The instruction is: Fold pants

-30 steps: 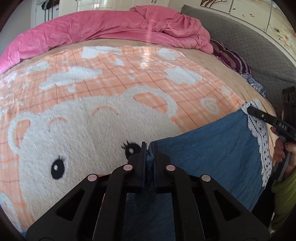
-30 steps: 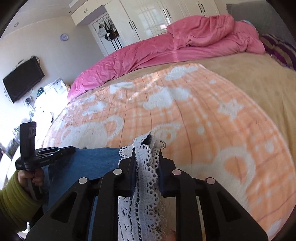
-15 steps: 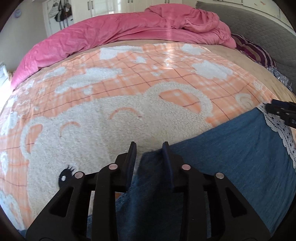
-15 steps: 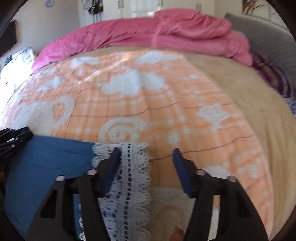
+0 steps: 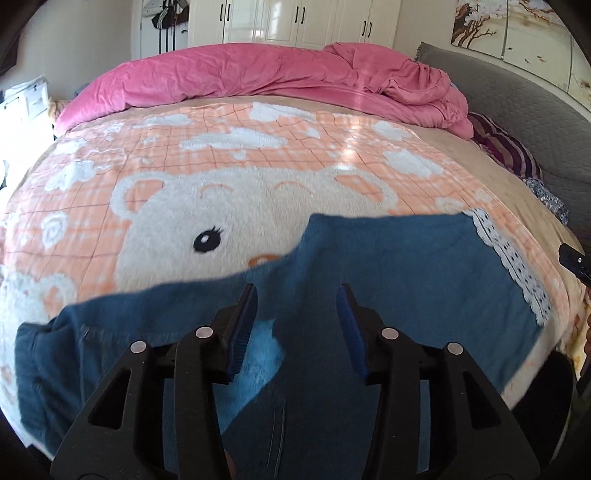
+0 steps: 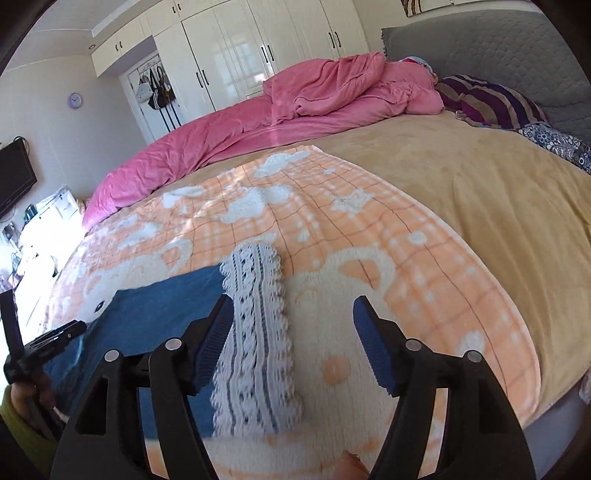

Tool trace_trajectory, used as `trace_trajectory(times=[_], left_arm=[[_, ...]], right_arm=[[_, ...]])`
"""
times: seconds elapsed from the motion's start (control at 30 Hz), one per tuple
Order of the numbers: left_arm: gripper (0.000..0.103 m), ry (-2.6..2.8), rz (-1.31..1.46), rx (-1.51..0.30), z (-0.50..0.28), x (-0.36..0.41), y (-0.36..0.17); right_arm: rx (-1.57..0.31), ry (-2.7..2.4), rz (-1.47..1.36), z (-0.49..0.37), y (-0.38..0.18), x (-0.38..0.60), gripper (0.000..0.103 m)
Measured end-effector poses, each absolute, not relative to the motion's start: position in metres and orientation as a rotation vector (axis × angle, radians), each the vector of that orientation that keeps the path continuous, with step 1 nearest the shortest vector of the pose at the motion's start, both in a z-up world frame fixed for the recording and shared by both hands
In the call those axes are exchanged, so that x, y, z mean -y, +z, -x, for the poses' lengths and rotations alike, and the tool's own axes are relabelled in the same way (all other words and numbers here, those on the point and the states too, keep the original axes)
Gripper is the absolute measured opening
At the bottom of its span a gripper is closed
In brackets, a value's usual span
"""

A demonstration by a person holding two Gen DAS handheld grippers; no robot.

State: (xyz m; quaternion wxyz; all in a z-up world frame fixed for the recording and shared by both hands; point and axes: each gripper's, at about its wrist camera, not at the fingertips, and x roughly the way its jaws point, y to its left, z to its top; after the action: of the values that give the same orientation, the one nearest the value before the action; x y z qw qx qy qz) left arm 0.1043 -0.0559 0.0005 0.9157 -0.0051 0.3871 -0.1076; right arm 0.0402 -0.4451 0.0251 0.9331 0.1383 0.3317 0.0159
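Note:
Blue denim pants (image 5: 388, 273) with a white lace hem (image 5: 513, 266) lie flat on the orange bear blanket (image 5: 229, 192), near the bed's front edge. My left gripper (image 5: 297, 299) is open and empty above the pants' middle. My right gripper (image 6: 293, 306) is open and empty over the lace hem (image 6: 255, 317); the blue cloth (image 6: 159, 314) runs off to its left. The left gripper also shows at the left edge of the right wrist view (image 6: 51, 339).
A crumpled pink duvet (image 5: 280, 77) lies along the far side of the bed. Striped and floral pillows (image 6: 491, 99) rest against the grey headboard (image 6: 491, 48) at right. A tan sheet (image 6: 461, 177) covers the right part. White wardrobes (image 5: 295, 22) stand behind.
Both grippers have opened and let go of the pants, then drawn back and up. The pants now lie spread on the blanket.

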Motion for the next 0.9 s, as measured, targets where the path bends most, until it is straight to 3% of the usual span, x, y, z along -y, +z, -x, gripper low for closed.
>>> trace_trajectory(times=[0.3,0.53,0.67,0.7,0.83,0.9], left_arm=[[0.044,-0.295,-0.086,-0.791,-0.052,0.061,0.004],[0.044,-0.191,-0.04,-0.813,-0.057,0.025,-0.005],[0.051,-0.094,-0.009,-0.888,-0.075,-0.002,-0.022],[0.051,-0.098,0.024,-0.913,-0.08,-0.009,-0.029],[0.051,-0.118,0.066,-0.917,-0.081,-0.017,-0.031],[0.051,-0.109,0.054,-0.916,-0.08,-0.017,-0.031]], right_arm=[[-0.793,0.08,-0.318,-0.008,-0.005,0.429,0.068],[-0.86,0.106,-0.427,-0.025,-0.023,0.433,0.067],[-0.893,0.124,-0.399,-0.027,-0.027,0.427,0.052],[-0.885,0.141,-0.4,-0.026,-0.026,0.427,0.035],[-0.841,0.158,-0.406,-0.018,-0.019,0.426,0.022],[-0.824,0.153,-0.371,-0.013,-0.011,0.423,0.021]])
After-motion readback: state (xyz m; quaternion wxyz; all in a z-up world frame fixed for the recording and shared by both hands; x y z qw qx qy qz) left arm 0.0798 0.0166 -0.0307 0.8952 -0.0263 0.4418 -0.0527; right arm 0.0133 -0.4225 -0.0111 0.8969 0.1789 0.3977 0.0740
